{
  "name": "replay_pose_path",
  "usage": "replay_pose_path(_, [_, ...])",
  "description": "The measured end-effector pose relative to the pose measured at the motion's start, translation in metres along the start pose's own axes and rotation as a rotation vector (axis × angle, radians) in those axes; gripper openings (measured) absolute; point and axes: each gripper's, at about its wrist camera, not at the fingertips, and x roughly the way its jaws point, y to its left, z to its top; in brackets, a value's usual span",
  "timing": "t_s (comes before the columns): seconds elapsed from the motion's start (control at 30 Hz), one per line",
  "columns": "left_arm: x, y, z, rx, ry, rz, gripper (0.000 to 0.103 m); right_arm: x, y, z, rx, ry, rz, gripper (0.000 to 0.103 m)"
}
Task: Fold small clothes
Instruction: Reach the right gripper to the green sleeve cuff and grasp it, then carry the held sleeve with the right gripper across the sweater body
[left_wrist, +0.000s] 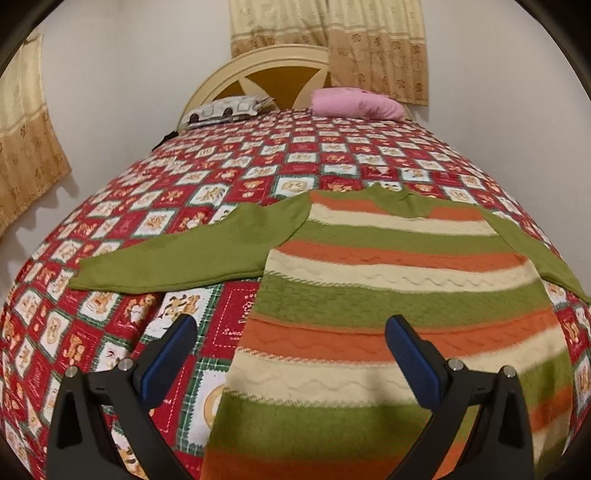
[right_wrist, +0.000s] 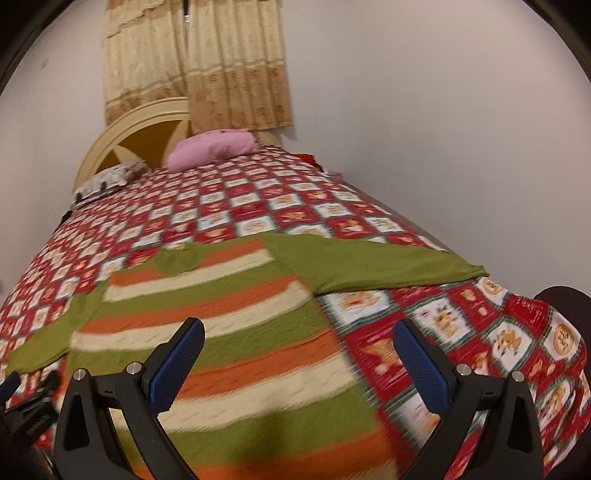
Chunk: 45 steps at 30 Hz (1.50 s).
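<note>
A small knitted sweater (left_wrist: 388, 295) with green, orange and cream stripes lies flat on the bed, neck away from me, both plain green sleeves spread out sideways. Its left sleeve (left_wrist: 177, 254) stretches left; the right sleeve (right_wrist: 369, 266) reaches toward the wall. My left gripper (left_wrist: 291, 325) hovers open over the sweater's lower left edge, holding nothing. The right gripper (right_wrist: 299, 328) is also open and empty above the lower right side of the sweater (right_wrist: 229, 332). Part of the left gripper (right_wrist: 26, 406) shows at the right wrist view's bottom left corner.
The bed (left_wrist: 258, 155) carries a red, white and green patchwork quilt. A patterned pillow (left_wrist: 225, 109) and a pink pillow (left_wrist: 354, 103) lie by the cream headboard (left_wrist: 280, 62). Curtains (left_wrist: 369, 48) hang behind. A white wall (right_wrist: 461, 147) runs along the bed's right side.
</note>
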Motion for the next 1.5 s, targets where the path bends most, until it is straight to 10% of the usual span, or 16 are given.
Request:
replay_pose_path(0.23, [0.03,0.006,-0.002,-0.013,0.021,0.077,0.103,0.071,-0.118,0.02,0.256,0.093,-0.059,0.101])
replay_pose_path(0.6, [0.073,0.015,-0.017,-0.107,0.125,0.076,0.103,0.185,-0.294,0.02,0.722,0.26,-0.053,0.051])
replay_pose_path(1.0, [0.088,0.019,-0.019,-0.171,0.17,0.041,0.103,0.241,-0.338,0.024,0.86,0.246,-0.098,0.046])
replay_pose_path(1.07, [0.089,0.021,-0.019,-0.172,0.172,0.037,0.103,0.246,-0.34,0.027,0.818,0.25,-0.134,0.02])
replay_pose_path(1.17, [0.09,0.021,-0.019,-0.172,0.175,0.036,0.103,0.249,-0.347,0.027,0.811,0.253,-0.119,0.01])
replay_pose_path(1.5, [0.09,0.022,-0.02,-0.184,0.173,0.021,0.103,0.182,-0.284,0.092,0.545,0.088,-0.053,0.008])
